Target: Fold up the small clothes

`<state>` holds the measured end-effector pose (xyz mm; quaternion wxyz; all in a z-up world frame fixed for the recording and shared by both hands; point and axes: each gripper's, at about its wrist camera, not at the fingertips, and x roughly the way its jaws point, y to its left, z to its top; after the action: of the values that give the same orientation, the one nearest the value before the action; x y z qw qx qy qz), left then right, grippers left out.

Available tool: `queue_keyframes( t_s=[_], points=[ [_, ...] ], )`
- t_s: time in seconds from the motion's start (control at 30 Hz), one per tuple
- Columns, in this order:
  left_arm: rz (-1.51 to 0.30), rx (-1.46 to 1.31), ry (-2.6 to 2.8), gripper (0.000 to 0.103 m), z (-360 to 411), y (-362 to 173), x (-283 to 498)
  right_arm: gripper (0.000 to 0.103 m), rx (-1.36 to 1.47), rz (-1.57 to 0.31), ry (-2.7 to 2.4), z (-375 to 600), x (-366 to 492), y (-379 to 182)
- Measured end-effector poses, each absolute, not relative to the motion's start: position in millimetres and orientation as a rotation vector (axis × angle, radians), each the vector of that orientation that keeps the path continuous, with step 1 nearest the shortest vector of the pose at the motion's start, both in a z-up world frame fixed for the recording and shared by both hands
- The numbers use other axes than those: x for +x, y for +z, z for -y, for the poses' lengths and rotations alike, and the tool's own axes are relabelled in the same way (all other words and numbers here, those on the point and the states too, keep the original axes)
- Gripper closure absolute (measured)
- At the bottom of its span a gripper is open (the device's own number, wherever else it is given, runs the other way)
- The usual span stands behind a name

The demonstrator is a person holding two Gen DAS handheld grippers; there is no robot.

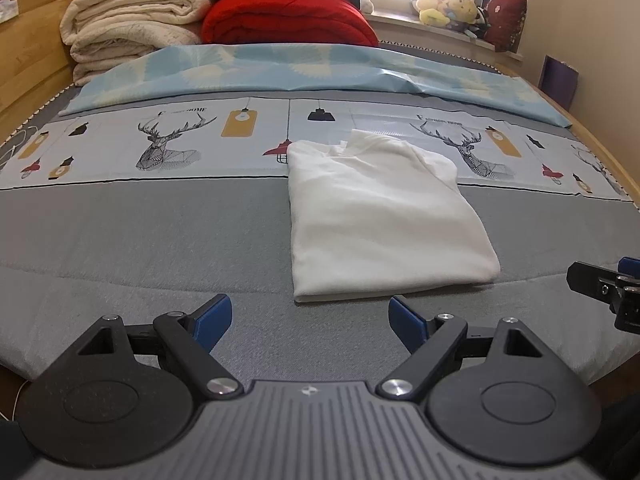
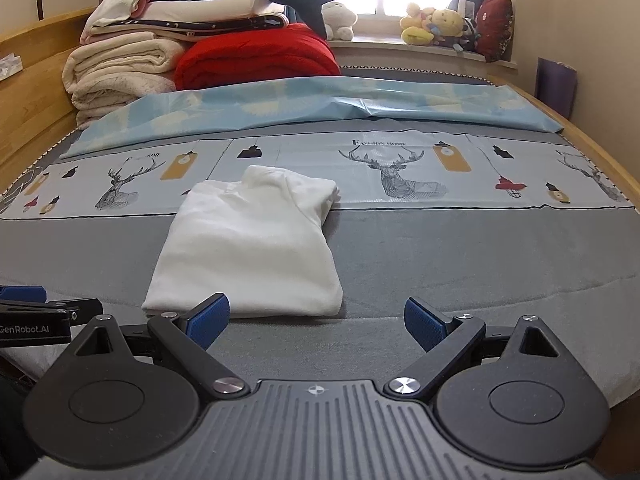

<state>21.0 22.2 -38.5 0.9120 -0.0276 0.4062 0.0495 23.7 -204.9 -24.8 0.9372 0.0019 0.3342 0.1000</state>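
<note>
Presently, 2 claws on record, both empty. Left gripper [image 1: 310,318]: jaws spread wide, nothing between the blue pads [image 1: 214,316], held low over the grey bedsheet [image 1: 140,232]. Right gripper [image 2: 318,320]: same wide spread, nothing held; its left pad sits just before the near hem of the garment, contact not certain. Item 1, the task's thing: white garment [image 1: 380,216], ahead and slightly right of the left claw, ahead and left of the right claw, lying flat on the sheet as a narrow rectangle with the collar end farthest away and the sleeves apparently tucked in. Judged status: lengthwise folds done; at most 1 crosswise fold, hem toward collar, appears to remain, unless this counts as finished. No other small clothes visible awaiting folding. Beyond the garment: printed strip with stag heads [image 2: 400,172] and lamps, lettering partly legible, ending in "HOME". Farther: light blue sheet [image 1: 320,68], red quilt [image 1: 288,20], cream blankets [image 1: 132,24], plush toys [image 2: 432,24] on the sill. Marking: "GenRobot.AI" on the left gripper's body as seen in the right wrist view.
</note>
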Motion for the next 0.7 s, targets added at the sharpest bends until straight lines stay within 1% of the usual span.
queue_keyframes(
  t_s=[0.7],
  points=[
    [-0.824,-0.051,0.085,0.014,-22.7,-38.2,22.4,0.009,0.009,-0.671,0.221,207.7,19.9,-22.7]
  ],
)
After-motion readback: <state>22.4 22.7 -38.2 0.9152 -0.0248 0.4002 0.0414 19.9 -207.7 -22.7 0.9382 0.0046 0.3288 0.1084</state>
